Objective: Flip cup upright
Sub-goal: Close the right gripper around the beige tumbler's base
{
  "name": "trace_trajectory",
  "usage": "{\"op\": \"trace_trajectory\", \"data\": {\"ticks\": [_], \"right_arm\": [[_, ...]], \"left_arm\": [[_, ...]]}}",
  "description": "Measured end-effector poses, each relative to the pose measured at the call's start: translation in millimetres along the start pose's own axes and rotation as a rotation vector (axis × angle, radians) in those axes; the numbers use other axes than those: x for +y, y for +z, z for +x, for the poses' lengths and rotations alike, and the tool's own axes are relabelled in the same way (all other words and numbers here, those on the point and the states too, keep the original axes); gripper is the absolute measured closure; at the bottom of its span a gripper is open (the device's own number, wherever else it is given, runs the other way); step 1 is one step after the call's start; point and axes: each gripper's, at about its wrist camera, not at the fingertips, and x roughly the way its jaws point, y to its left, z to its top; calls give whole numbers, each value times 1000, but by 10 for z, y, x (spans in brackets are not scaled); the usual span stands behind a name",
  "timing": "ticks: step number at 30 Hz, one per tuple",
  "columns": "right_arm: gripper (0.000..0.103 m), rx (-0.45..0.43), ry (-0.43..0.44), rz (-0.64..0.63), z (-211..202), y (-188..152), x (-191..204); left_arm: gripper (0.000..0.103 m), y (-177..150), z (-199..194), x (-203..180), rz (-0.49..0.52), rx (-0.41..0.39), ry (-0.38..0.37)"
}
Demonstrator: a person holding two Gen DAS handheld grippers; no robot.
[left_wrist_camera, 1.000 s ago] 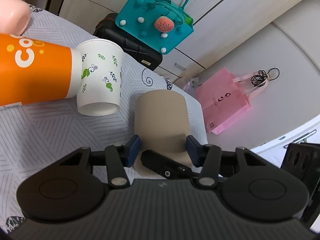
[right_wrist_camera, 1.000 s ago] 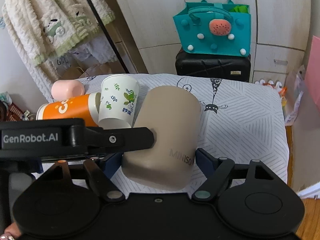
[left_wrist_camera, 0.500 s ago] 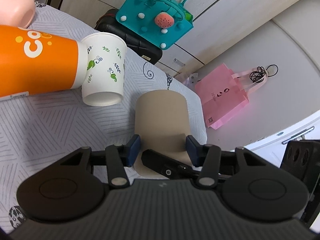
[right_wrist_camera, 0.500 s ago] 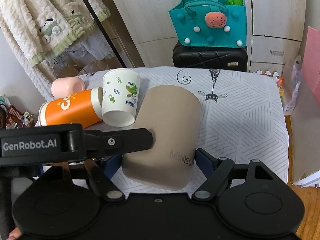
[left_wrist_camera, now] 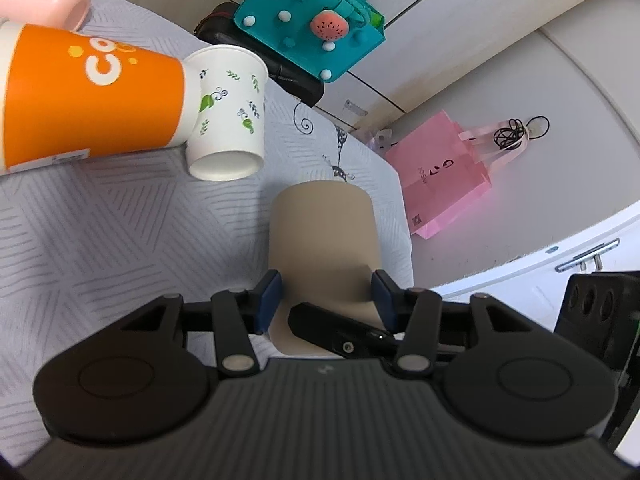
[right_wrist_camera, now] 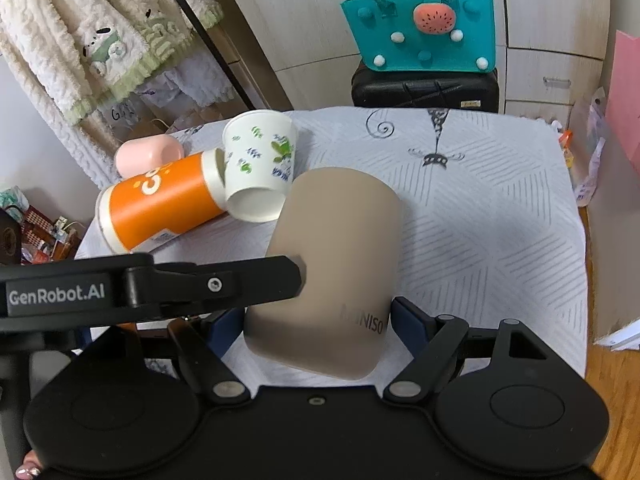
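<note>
While the beige cup [right_wrist_camera: 332,272] sits tilted between both tools near the front edge of the grey patterned cloth [right_wrist_camera: 500,240], its closed end points away and its mouth end faces the cameras. Right gripper [right_wrist_camera: 318,326] pinches the cup low on its body, one blue pad on each side, close to the rim end. Left gripper [left_wrist_camera: 326,294] also has its blue pads tight against the cup's sides; in the right wrist view one of its fingers [right_wrist_camera: 224,284] crosses in front and touches the cup wall.

Handling guess: smooth matte plastic, stiff, light, probably a bit slippery. Walls look rigid enough for a firm squeeze without denting. Best hold is mid-body across the widest part, not the rim, so it won't pivot out while being turned.

Nearby and well clear of the pinch: orange cup [right_wrist_camera: 160,200] lying on its side, leaf-print paper cup [right_wrist_camera: 258,168] leaning on it, pink cup [right_wrist_camera: 146,154] behind. Teal bag [right_wrist_camera: 420,20] on a black case [right_wrist_camera: 426,88] beyond the cloth.
</note>
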Motion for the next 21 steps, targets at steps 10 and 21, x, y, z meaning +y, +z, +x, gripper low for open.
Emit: {"op": "trace_trajectory", "data": {"ticks": [10, 21], "right_arm": [[20, 39, 69, -36, -57, -7, 151], [21, 101, 97, -19, 79, 106, 72]], "left_arm": [[55, -20, -192, 194, -37, 23, 15], [55, 42, -191, 262, -62, 12, 20]]}}
